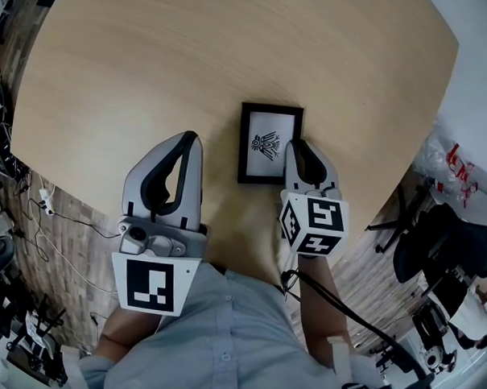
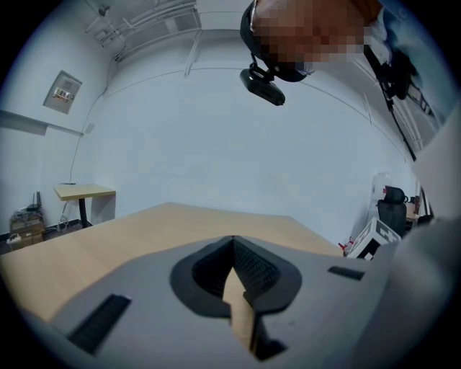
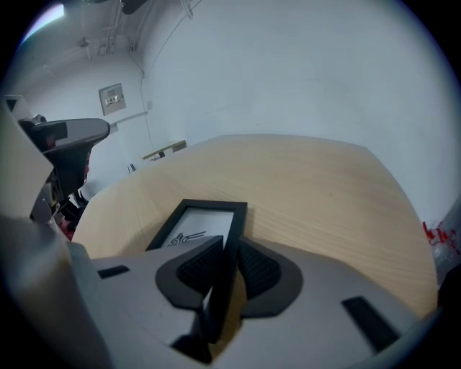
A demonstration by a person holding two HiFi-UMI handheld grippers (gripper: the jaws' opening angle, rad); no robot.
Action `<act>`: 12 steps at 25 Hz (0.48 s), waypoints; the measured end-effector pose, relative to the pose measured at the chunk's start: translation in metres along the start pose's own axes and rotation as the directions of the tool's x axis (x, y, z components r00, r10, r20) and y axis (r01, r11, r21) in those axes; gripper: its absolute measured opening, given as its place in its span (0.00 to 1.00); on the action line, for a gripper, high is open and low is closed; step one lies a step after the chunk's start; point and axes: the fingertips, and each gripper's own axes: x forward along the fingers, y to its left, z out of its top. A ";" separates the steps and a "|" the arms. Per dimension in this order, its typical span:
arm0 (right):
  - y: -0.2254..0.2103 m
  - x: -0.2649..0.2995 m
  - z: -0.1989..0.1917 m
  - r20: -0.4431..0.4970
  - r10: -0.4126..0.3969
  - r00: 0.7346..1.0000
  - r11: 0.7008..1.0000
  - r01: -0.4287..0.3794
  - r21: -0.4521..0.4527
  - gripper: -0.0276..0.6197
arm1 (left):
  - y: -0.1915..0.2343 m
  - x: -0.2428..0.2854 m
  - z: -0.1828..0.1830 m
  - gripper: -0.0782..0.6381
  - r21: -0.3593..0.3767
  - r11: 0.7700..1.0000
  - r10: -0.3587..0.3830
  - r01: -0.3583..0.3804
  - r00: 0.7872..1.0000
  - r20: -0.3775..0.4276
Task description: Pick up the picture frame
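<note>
Grasp step, lift not begun: right claw [image 1: 300,148] is clenched on the right rail of the picture frame [image 1: 268,142], rail seen between both pads in the right gripper view. Left claw [image 1: 189,140] sits near the frame's left side, not touching, tips together, empty. Frame looks flat on the tabletop [image 1: 193,58], close to the near edge. Next move is likely a straight raise. The grip is one-sided on a thin rail, so the frame may droop or pivot, so go slow. Wood beyond is open to the far rim. Right rim is closer, office chair [image 1: 435,238] past it, so up beats sideways.
</note>
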 end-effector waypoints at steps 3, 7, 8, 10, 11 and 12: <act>0.000 0.001 0.000 0.014 0.004 1.000 1.000 -0.004 -0.006 0.14 | -0.001 -0.002 0.001 0.11 0.005 1.000 0.000 0.000 1.000 0.007; 0.003 -0.003 0.008 0.063 -0.014 0.998 0.999 0.017 -0.042 0.13 | 0.000 -0.007 0.005 0.11 0.014 1.000 0.006 -0.006 1.000 0.024; 0.004 -0.006 0.011 0.077 -0.017 0.997 0.999 0.020 -0.050 0.13 | 0.000 -0.008 0.007 0.11 0.016 1.000 0.008 -0.008 1.000 0.029; 0.005 -0.011 0.017 0.104 -0.016 0.994 0.998 0.022 -0.058 0.13 | -0.002 -0.011 0.010 0.11 0.019 1.000 0.009 -0.010 0.999 0.040; 0.005 -0.015 0.020 0.118 -0.015 0.993 0.998 0.022 -0.059 0.13 | -0.005 -0.013 0.013 0.11 0.022 1.000 0.009 -0.010 0.999 0.046; 0.005 -0.019 0.024 0.134 -0.013 0.991 0.998 0.021 -0.061 0.13 | -0.007 -0.015 0.016 0.11 0.025 1.000 0.008 -0.010 0.999 0.054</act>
